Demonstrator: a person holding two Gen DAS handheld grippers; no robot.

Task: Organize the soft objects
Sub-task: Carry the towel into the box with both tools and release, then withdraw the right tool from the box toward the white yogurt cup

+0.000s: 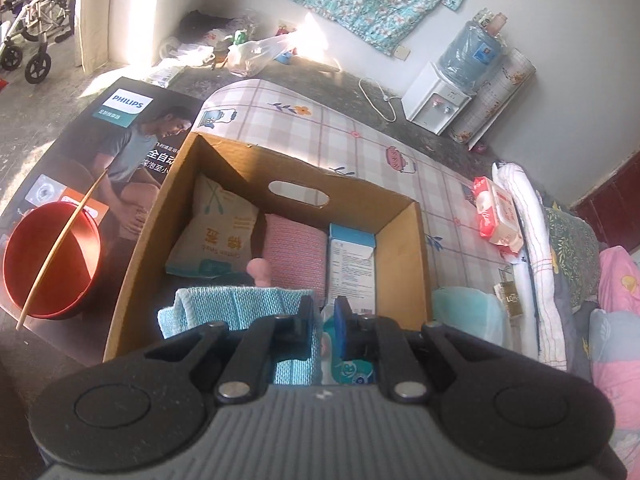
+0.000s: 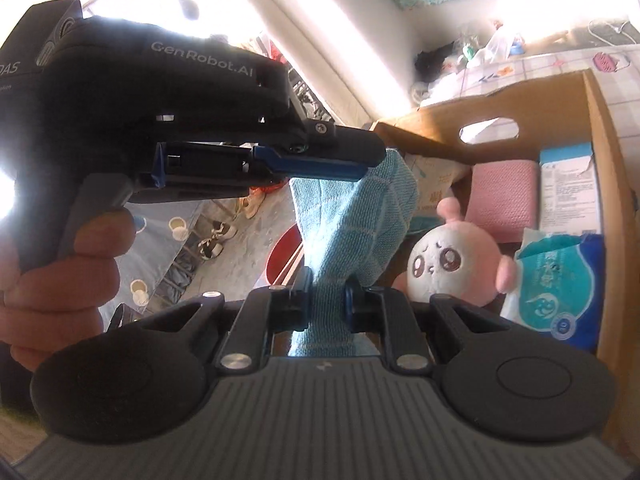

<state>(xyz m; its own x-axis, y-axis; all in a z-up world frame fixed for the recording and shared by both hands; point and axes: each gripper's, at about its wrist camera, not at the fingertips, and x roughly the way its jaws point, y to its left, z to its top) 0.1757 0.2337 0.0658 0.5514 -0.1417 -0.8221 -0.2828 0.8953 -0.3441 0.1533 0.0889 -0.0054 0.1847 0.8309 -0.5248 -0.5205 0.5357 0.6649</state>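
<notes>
Cardboard box (image 1: 404,240): sits on the bed, open-topped, already part filled.
Inside box: pink cloth (image 1: 294,248), cotton-pad pack (image 1: 214,228), blue carton (image 1: 352,264), wipes pack (image 2: 560,280), plush (image 2: 452,264).
Blue towel (image 2: 360,216): held over the box's near edge, not yet laid in.
Left claw (image 1: 323,330): nearly pressed together, pinching the towel's edge.
Right claw (image 2: 328,300): pinching the towel's lower part.
Left to do: lower the towel into the box; red tissue pack (image 1: 498,212), right of the box, looks unsorted.

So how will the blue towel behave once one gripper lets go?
Probably floppy: the blue towel twists and sags between the right gripper and the left gripper. Likely light, since its woven cloth bunches thin in the pinch. Its free end would probably drop.
</notes>
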